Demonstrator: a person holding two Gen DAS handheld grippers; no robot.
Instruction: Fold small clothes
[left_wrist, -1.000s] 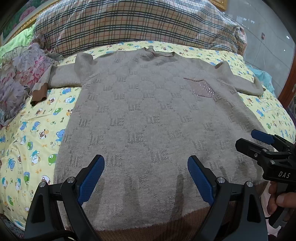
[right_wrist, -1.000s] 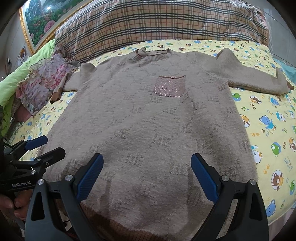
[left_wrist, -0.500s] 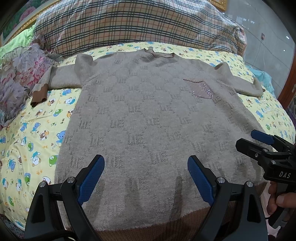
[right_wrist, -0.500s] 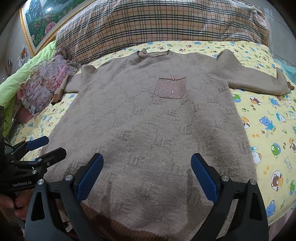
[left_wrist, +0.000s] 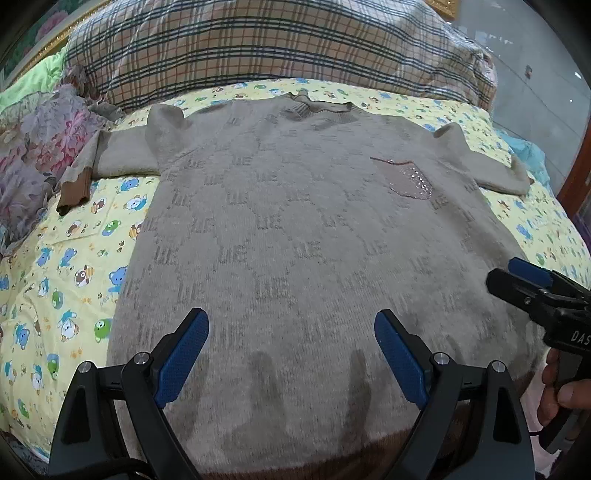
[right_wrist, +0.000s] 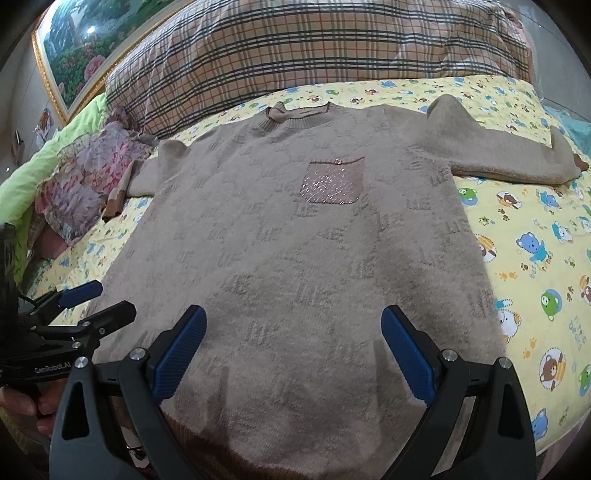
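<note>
A beige knit sweater (left_wrist: 295, 229) with a sparkly chest pocket (left_wrist: 408, 181) lies flat, front up, on the bed, both sleeves spread out; it also shows in the right wrist view (right_wrist: 295, 240). Its brown hem is at the near edge. My left gripper (left_wrist: 291, 354) is open and empty, just above the sweater's lower left part. My right gripper (right_wrist: 293, 350) is open and empty above the lower right part. Each gripper shows at the edge of the other's view, the right one (left_wrist: 524, 277) and the left one (right_wrist: 96, 302).
The yellow cartoon-bear bedsheet (right_wrist: 535, 258) covers the bed. A plaid pillow (left_wrist: 258, 48) lies behind the collar. A floral garment pile (left_wrist: 33, 155) sits by the left sleeve cuff (left_wrist: 74, 188). A framed picture (right_wrist: 74, 48) hangs at the back left.
Both grippers have drawn back and lifted slightly, so the sweater sits a little lower and further in both views. Both stay open.
</note>
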